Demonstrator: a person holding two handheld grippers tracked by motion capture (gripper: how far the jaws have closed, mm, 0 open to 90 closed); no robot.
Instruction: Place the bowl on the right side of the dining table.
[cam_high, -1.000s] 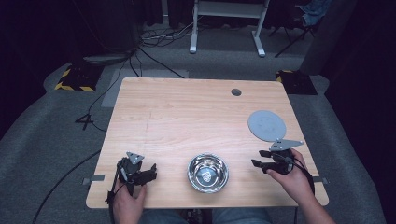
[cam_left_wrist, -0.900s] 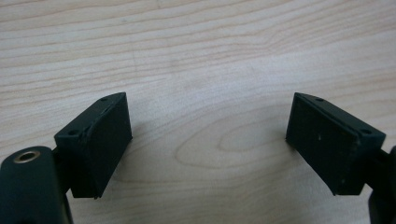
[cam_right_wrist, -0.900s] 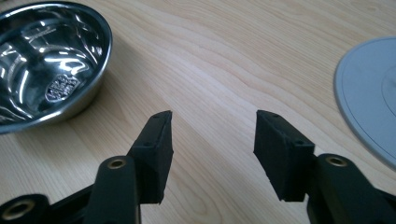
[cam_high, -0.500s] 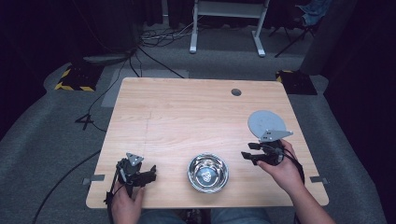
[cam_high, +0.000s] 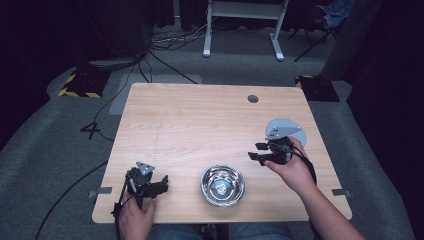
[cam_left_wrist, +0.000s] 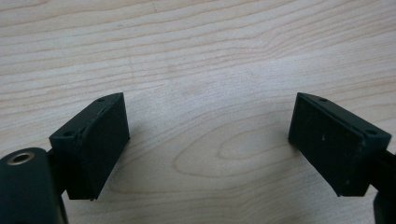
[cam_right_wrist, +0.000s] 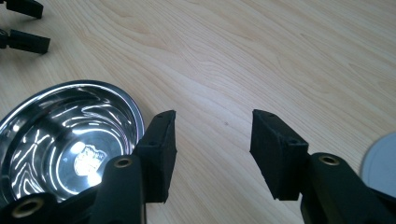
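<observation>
A: Near the front edge of the counter (cam_high: 200, 120), roughly midway between the two hands, sat the bowl (cam_high: 222, 185). How did it look?

B: It was round, shallow and made of polished metal, bright as a mirror. In the right gripper view its inner wall (cam_right_wrist: 60, 135) threw back wavy streaks of light, and a small shield-shaped mark lay at the bottom. The rim was thin and smooth.

A: And the counter itself?

B: It was pale wood with long grain lines and a few oval swirls, matte, with a small round dark hole near its far edge.

A: What of the right tongs (cam_high: 261, 151)?

B: They hung to the right of the bowl, apart from it, pointing left. The black, blocky jaws had just been closing, yet they stood parted with bare wood between them, so released. Just behind them lay a flat grey disc (cam_high: 295, 131), matte and thin.

A: The left tongs (cam_high: 161, 184)?

B: They were low at the front left of the counter, well to the left of the bowl, jaws spread wide with bare wood between them, gripping nothing. The pads (cam_left_wrist: 100, 140) looked like dull black rubber, wedge-shaped.
</observation>
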